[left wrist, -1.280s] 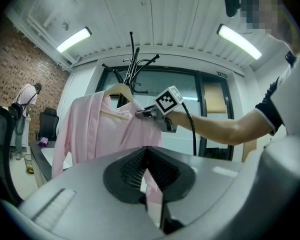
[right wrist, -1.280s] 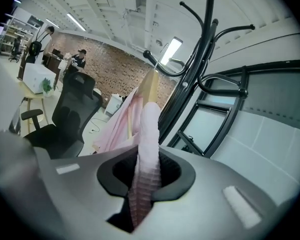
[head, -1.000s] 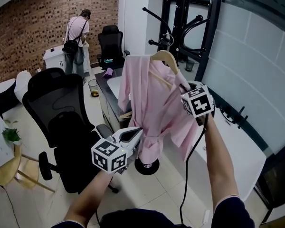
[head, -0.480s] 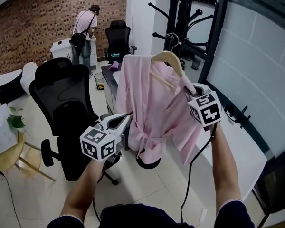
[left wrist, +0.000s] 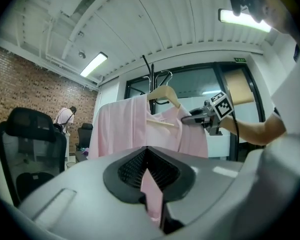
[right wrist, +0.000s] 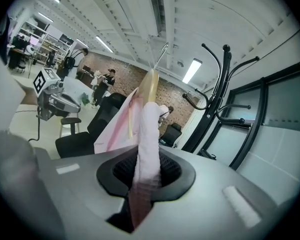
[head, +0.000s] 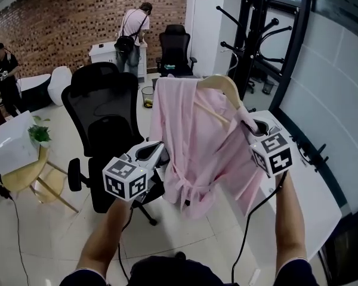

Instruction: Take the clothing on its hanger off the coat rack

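Robe [head: 191,136] and hanger [head: 221,83] are carried farther from coat rack [head: 246,40], freed, cloth clamped by left gripper [head: 158,149] and right gripper [head: 249,123].

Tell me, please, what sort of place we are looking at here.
Probably an open-plan office: a black swivel chair, a white counter by the brick wall, and a black coat rack.

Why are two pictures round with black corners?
Left gripper view: a wide lens bends the room round; the ceiling light glares white. Right gripper view: same bend, so the coat rack curves. Head view: milder bend, pink robe sharp, evenly lit.
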Action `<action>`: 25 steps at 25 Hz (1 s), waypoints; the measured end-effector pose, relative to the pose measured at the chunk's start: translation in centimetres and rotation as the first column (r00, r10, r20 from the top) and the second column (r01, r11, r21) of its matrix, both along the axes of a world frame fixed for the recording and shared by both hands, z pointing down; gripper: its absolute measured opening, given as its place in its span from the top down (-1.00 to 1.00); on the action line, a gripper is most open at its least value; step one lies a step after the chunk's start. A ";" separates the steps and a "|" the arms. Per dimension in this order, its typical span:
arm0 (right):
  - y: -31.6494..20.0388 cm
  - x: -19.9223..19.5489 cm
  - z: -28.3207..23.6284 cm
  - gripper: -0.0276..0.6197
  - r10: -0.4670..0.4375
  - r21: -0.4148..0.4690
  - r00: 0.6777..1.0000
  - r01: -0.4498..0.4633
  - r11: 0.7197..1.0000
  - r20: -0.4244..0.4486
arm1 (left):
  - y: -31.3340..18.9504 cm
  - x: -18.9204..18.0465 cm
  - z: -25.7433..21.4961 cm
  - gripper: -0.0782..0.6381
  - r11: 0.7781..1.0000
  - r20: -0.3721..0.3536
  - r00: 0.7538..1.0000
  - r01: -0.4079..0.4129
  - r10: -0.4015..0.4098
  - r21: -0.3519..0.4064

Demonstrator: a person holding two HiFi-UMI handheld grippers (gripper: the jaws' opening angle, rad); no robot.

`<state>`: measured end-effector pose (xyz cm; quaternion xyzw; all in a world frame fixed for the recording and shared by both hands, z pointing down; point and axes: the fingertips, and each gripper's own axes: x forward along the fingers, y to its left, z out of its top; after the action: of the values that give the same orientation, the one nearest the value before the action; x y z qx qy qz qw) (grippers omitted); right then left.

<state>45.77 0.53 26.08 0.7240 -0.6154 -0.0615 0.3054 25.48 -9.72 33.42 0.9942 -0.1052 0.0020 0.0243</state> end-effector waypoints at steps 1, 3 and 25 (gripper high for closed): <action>-0.3 -0.8 0.0 0.75 -0.013 -0.001 1.000 0.013 1.000 0.007 | -0.2 -0.9 -0.1 0.75 1.000 0.000 1.000 0.013 -0.013 0.004; -1.1 -2.8 -0.1 0.75 -0.038 -0.005 0.999 0.039 0.999 0.016 | -0.6 -2.9 -0.4 0.75 0.999 0.000 0.999 0.035 -0.035 0.010; -12.4 -22.3 -3.8 0.75 -0.167 0.053 0.985 0.164 0.985 0.040 | -6.8 -22.8 -3.1 0.75 0.978 -0.011 0.979 0.202 -0.202 0.043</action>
<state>23.48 -11.84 22.26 0.6790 -0.6784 -0.0858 0.2673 2.63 -16.52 30.36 0.9786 -0.2054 -0.0059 0.0032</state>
